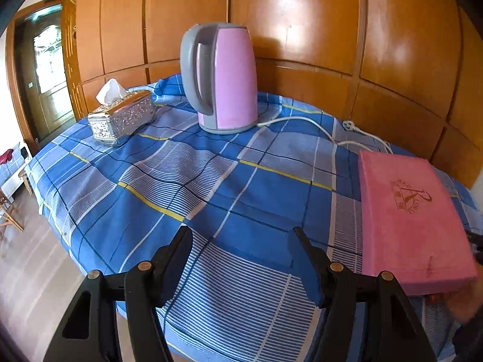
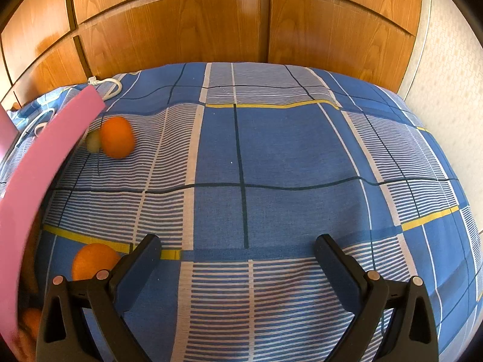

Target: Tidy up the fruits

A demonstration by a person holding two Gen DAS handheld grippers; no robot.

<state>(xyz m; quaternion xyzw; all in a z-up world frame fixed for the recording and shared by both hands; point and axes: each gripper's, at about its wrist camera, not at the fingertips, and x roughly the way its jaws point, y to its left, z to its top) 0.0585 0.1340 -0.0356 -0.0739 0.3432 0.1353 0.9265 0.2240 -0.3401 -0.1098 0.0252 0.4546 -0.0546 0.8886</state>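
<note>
Both grippers, left (image 1: 241, 241) and right (image 2: 238, 250), gape wide, holding nothing, over checked cloth (image 2: 271, 150). Flat pink box (image 1: 407, 211) at right; round oranges (image 2: 117, 137) on cloth far left w/ small greenish fruit (image 2: 93, 141).

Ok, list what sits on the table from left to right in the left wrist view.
tissue box → pink kettle → white power cord → pink box

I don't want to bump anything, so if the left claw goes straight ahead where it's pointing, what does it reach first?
Probably the pink kettle; only bare checked tablecloth lies between it and the open left claw, though depth is unclear.
</note>
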